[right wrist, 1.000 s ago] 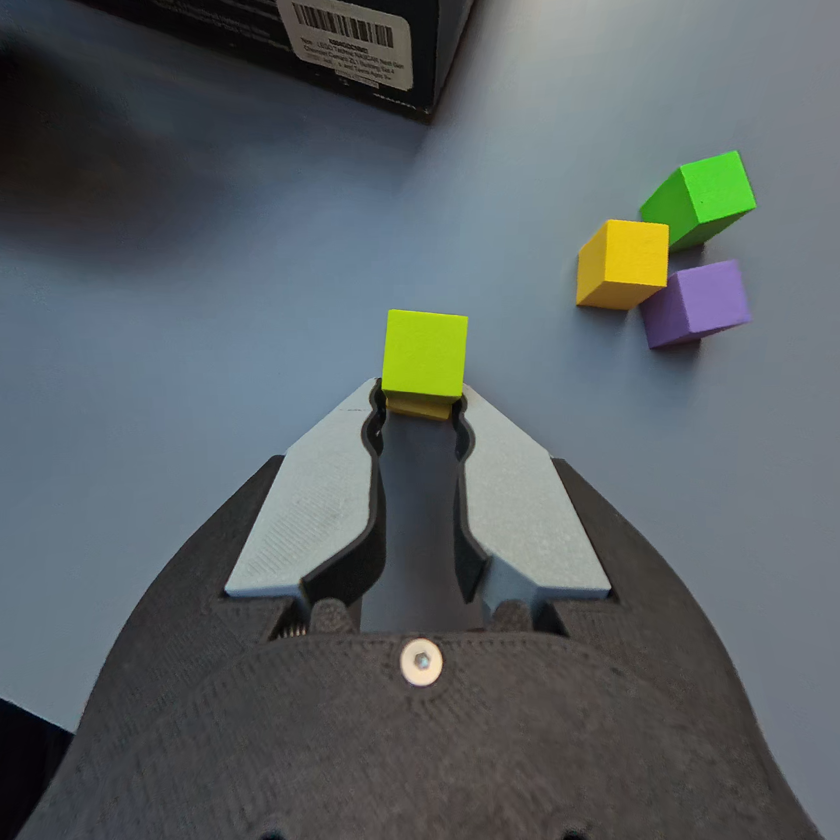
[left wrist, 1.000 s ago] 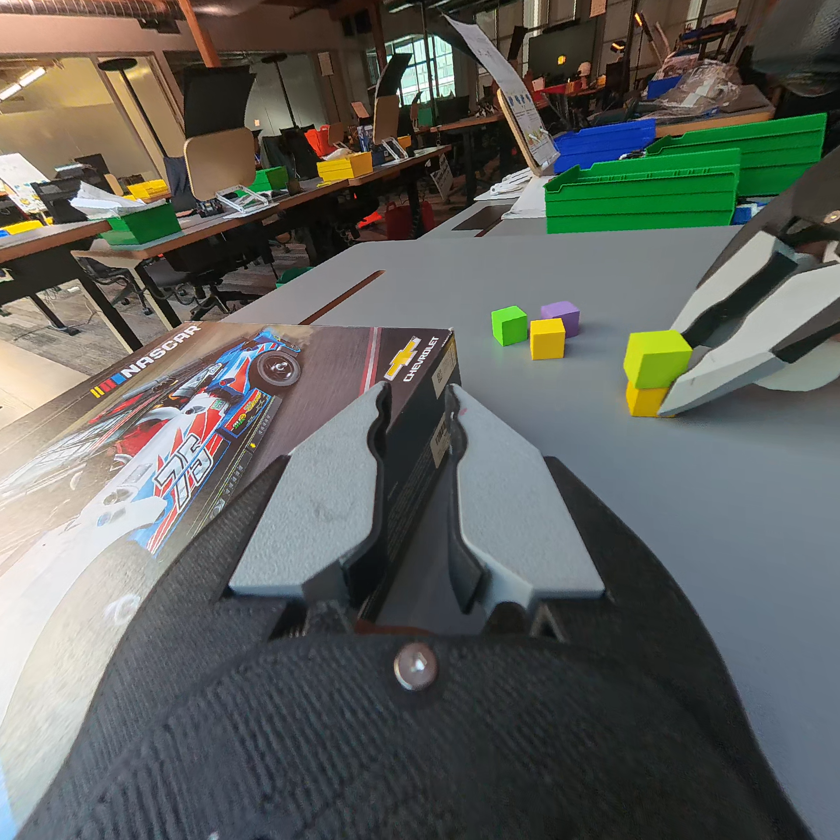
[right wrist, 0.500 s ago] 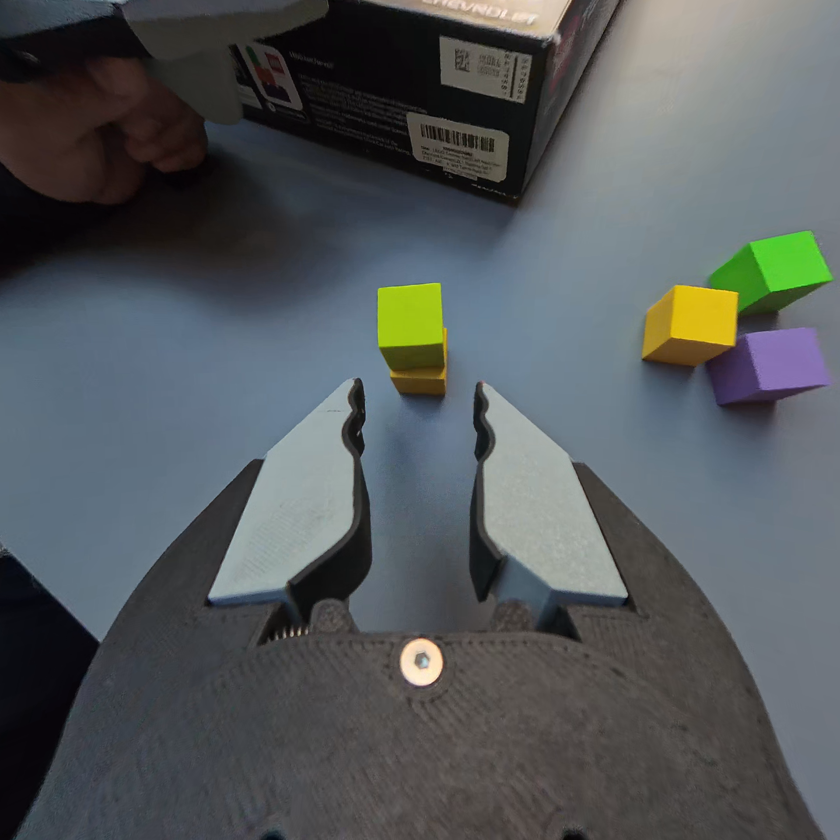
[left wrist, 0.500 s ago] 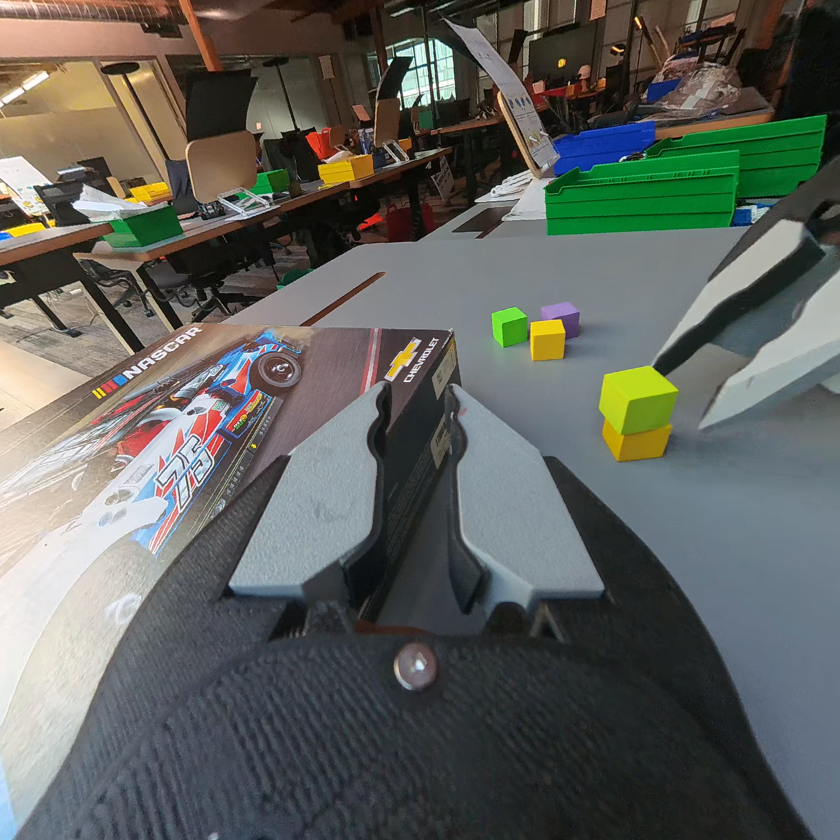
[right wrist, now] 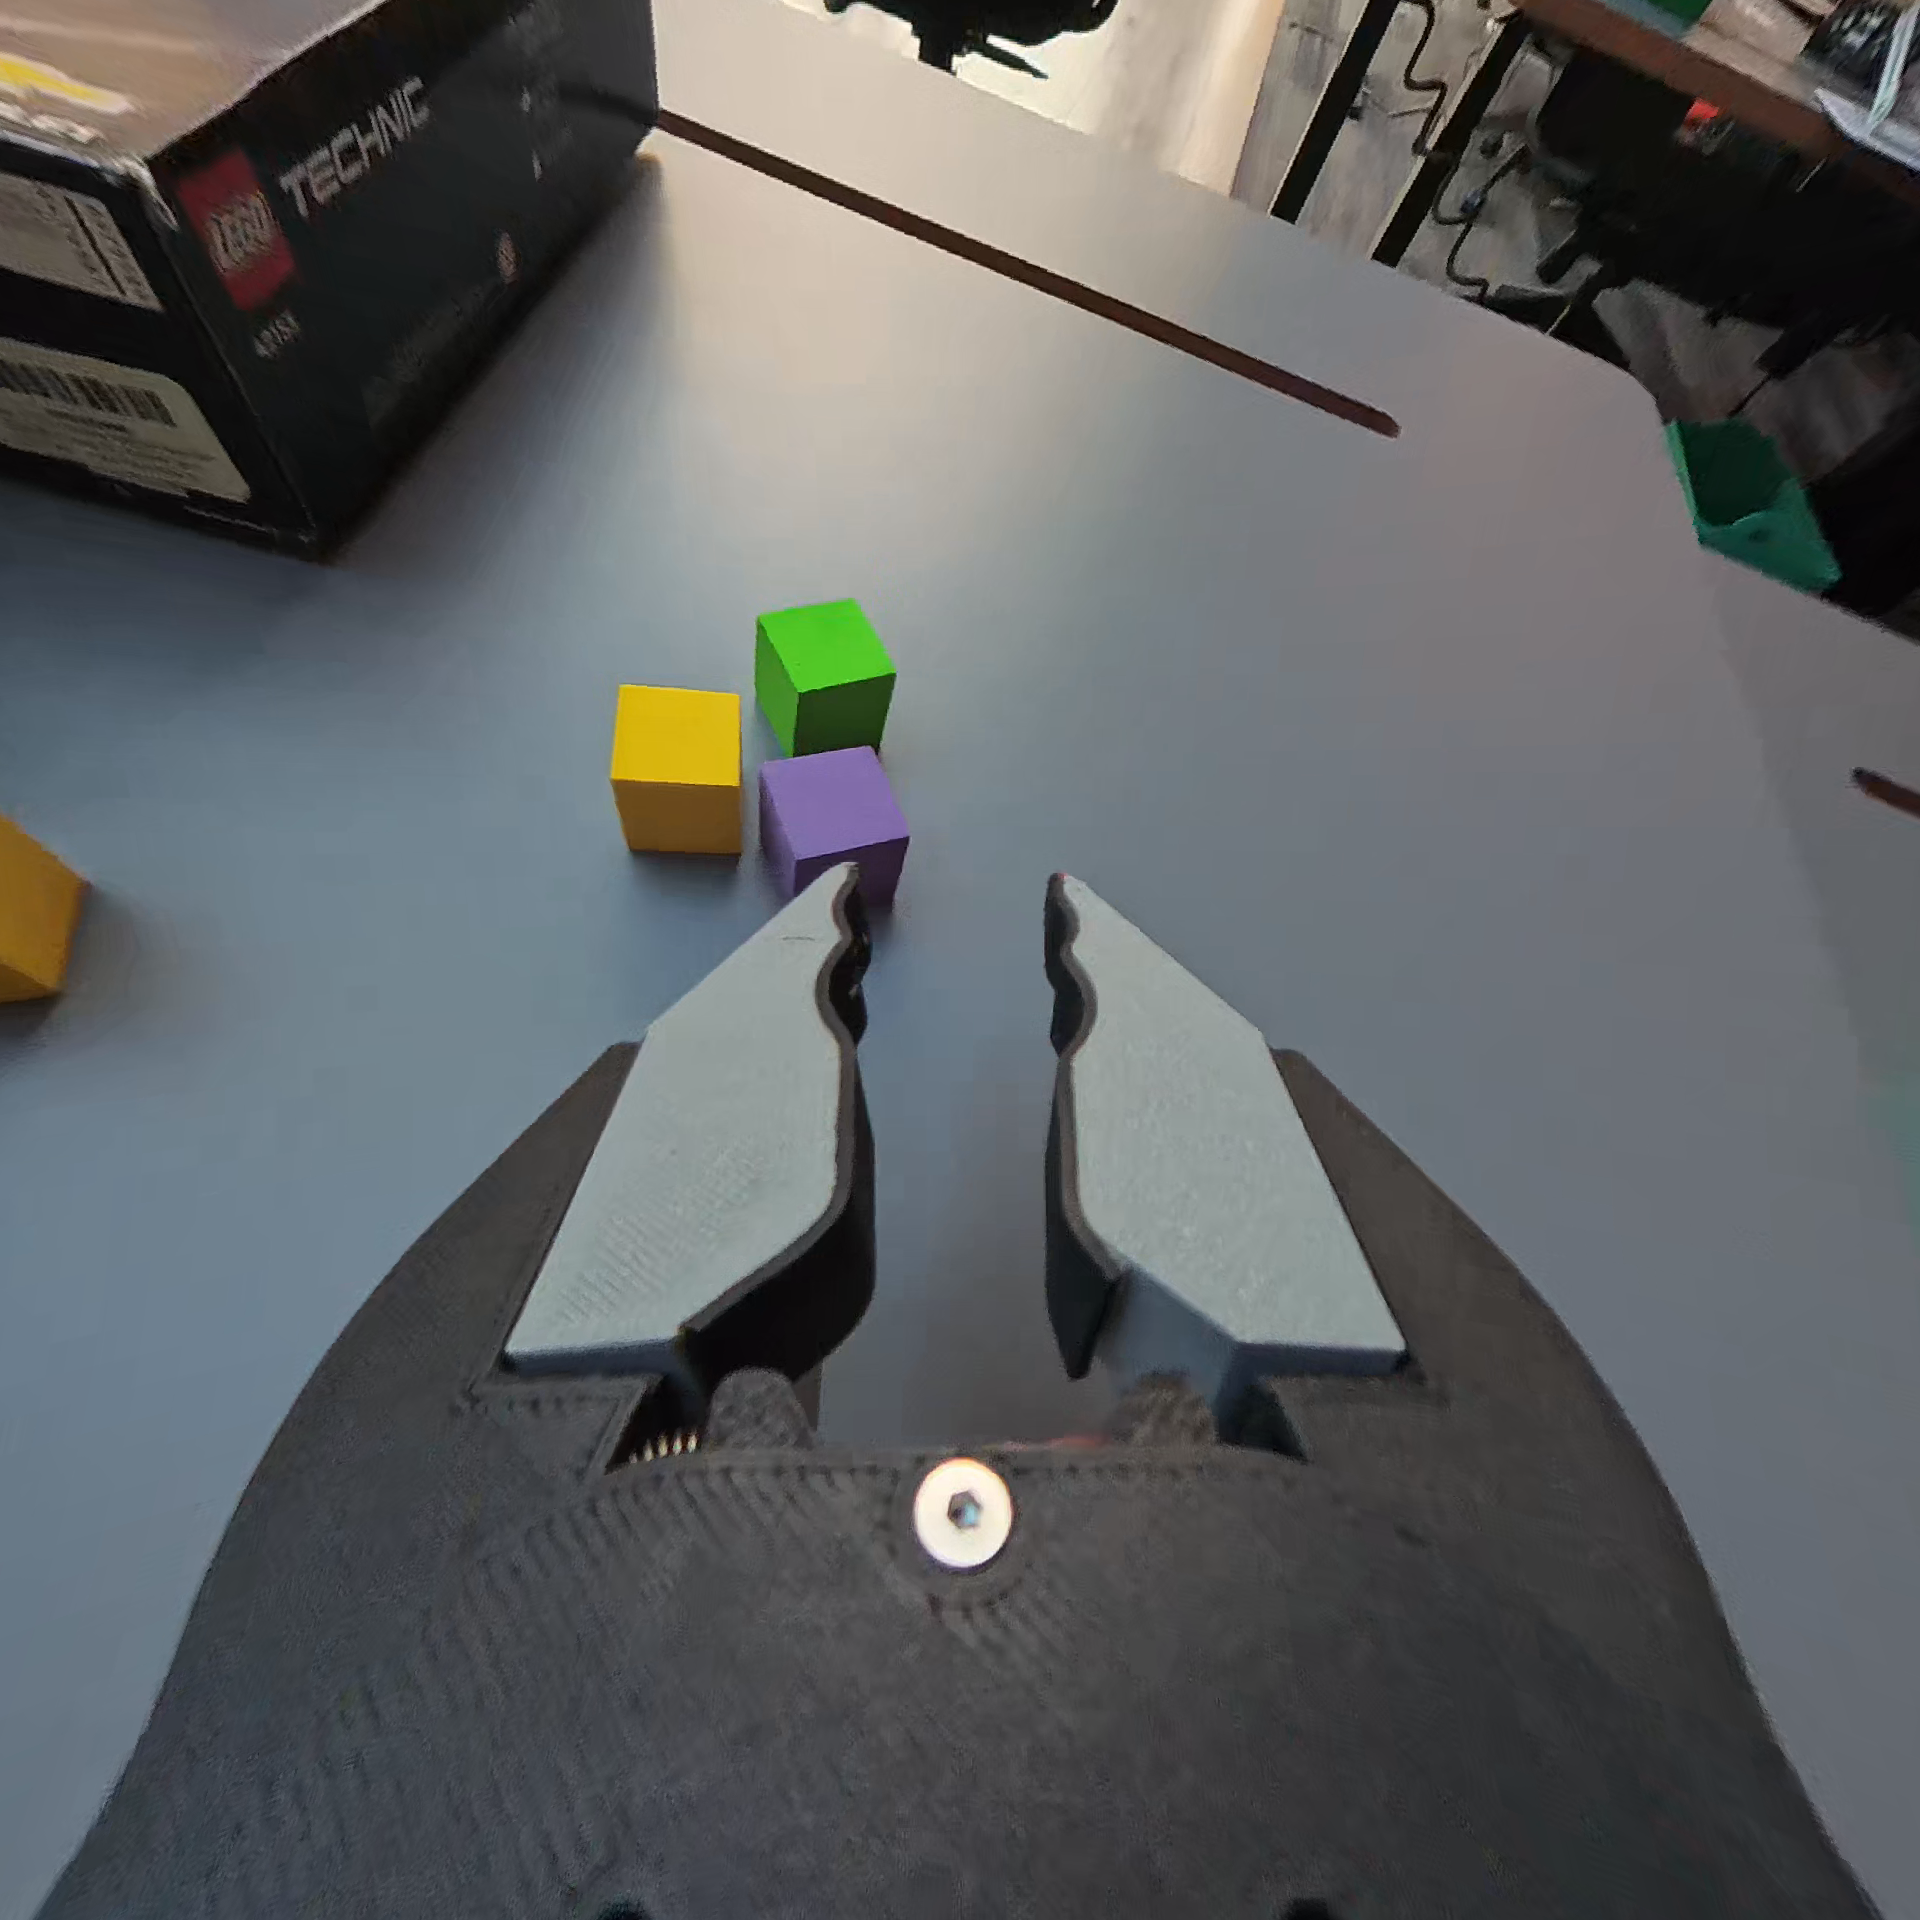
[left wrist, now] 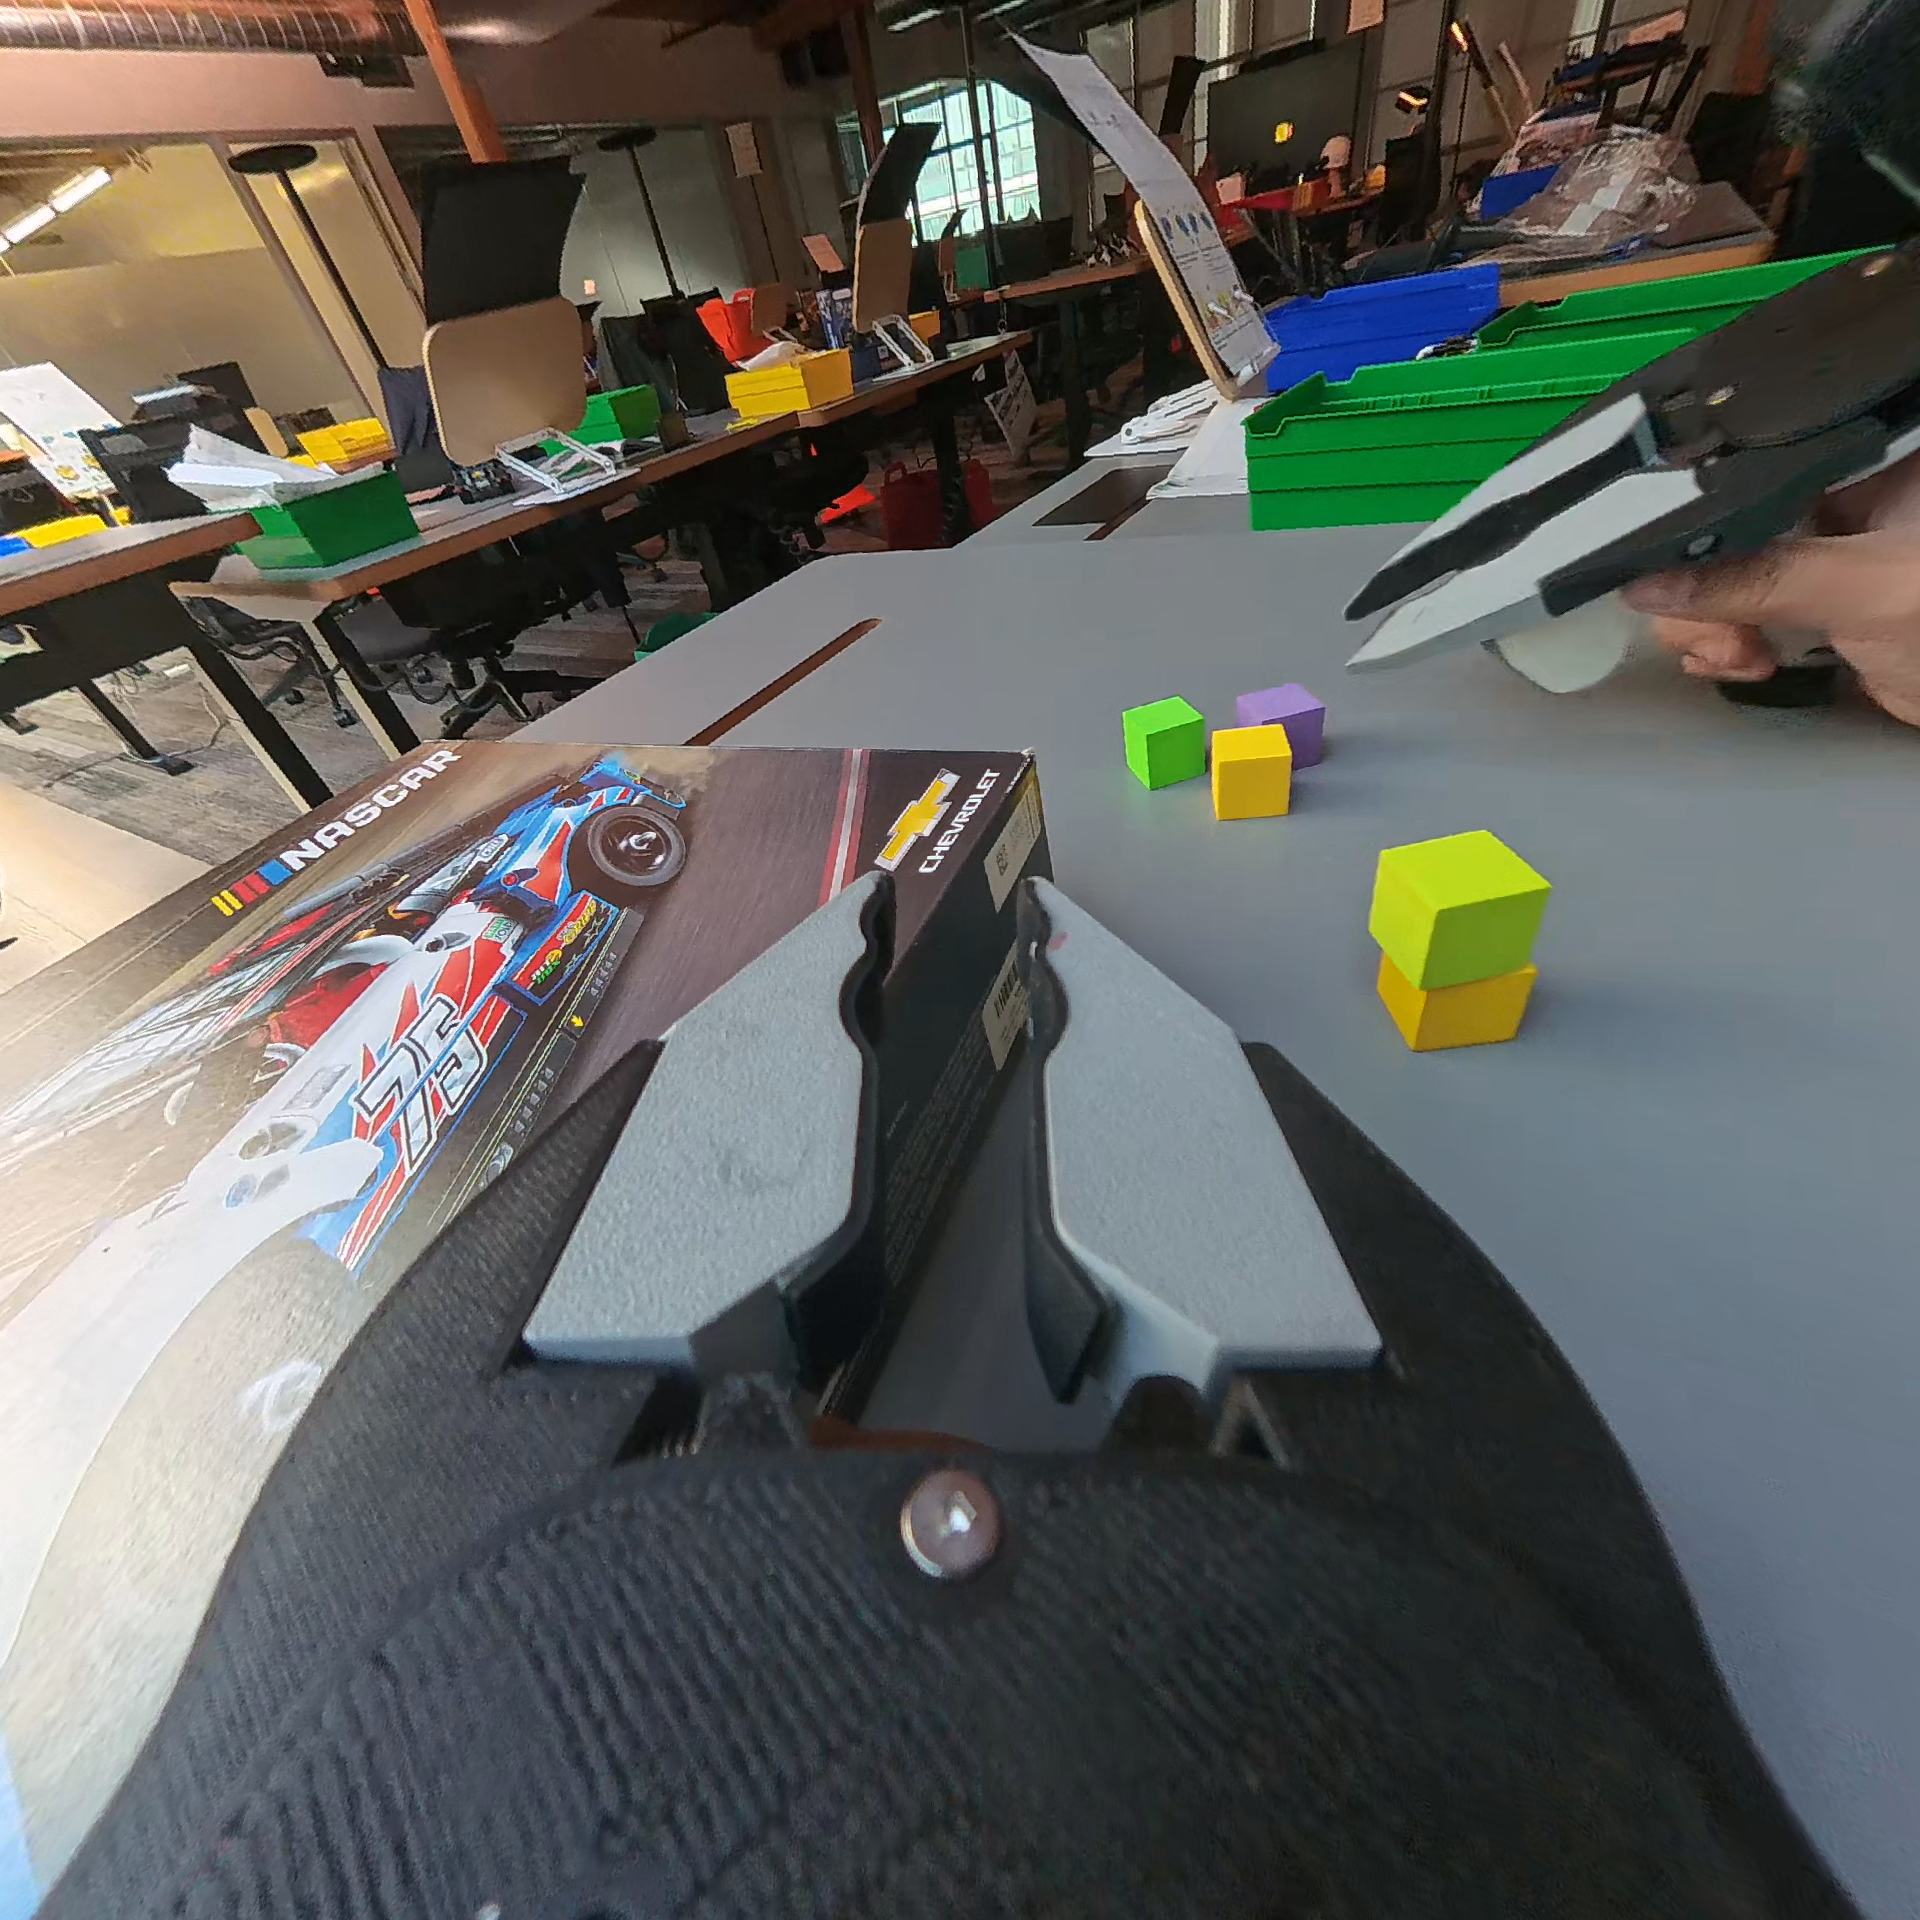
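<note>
A lime cube [left wrist: 1455, 904] sits on a yellow cube [left wrist: 1455, 1003] on the grey table [left wrist: 1558, 1247]. The stack's yellow cube also shows at the left edge of the right wrist view [right wrist: 31, 914]. My right gripper [right wrist: 951, 883] is open and empty, just short of a purple cube [right wrist: 831, 810]. A yellow cube [right wrist: 675, 764] and a green cube [right wrist: 826, 670] stand beside the purple one. The right gripper [left wrist: 1361, 634] hovers above the table in the left wrist view. My left gripper [left wrist: 956, 904] is open and straddles the top edge of a printed black box [left wrist: 520, 935] without pressing on it.
The black box [right wrist: 312, 260] lies at the table's left. Green bins [left wrist: 1455, 436] and a blue bin [left wrist: 1382, 312] stand at the table's far end. A dark slot [right wrist: 1039, 270] runs across the table. A hand [left wrist: 1818, 613] holds the right gripper. The tips of one gripper are about 25 cm away from the tips of the other. The yellow cube [right wrist: 675, 764] lies some 5 cm from my right tips, 20 cm from my left tips.
My right gripper let go of the lime cube on the yellow cube, drew back and swung over to the three loose cubes. My left gripper has not moved.
</note>
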